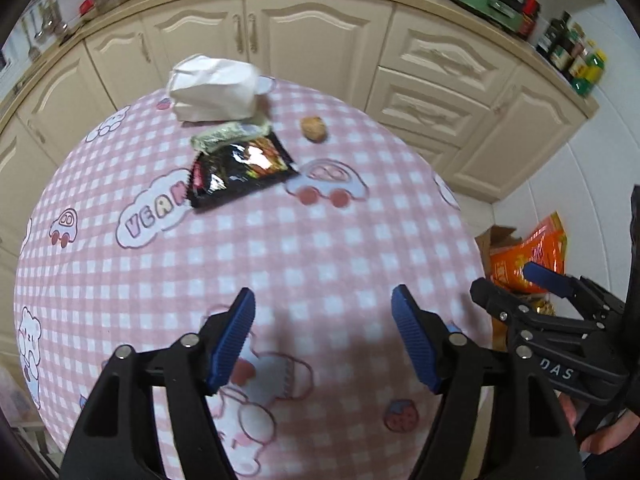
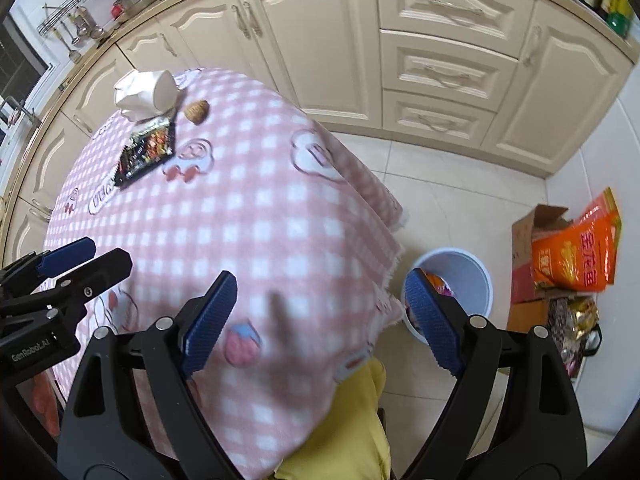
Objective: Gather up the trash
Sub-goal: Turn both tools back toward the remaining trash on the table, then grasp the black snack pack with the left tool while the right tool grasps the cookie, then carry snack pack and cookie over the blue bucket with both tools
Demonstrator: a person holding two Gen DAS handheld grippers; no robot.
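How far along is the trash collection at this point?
Partly done: the white bin on the floor already holds some wrappers. Nothing is in hand: the left gripper and right gripper are both open and empty. Left on the table: the black snack wrapper, a greenish wrapper, the crumpled white paper and a small brown lump.

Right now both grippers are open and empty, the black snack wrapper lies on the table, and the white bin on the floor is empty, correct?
Not quite. The white bin already holds trash: the right wrist view shows colourful wrappers inside. The rest stands: left gripper and right gripper open and empty, black snack wrapper on the table.
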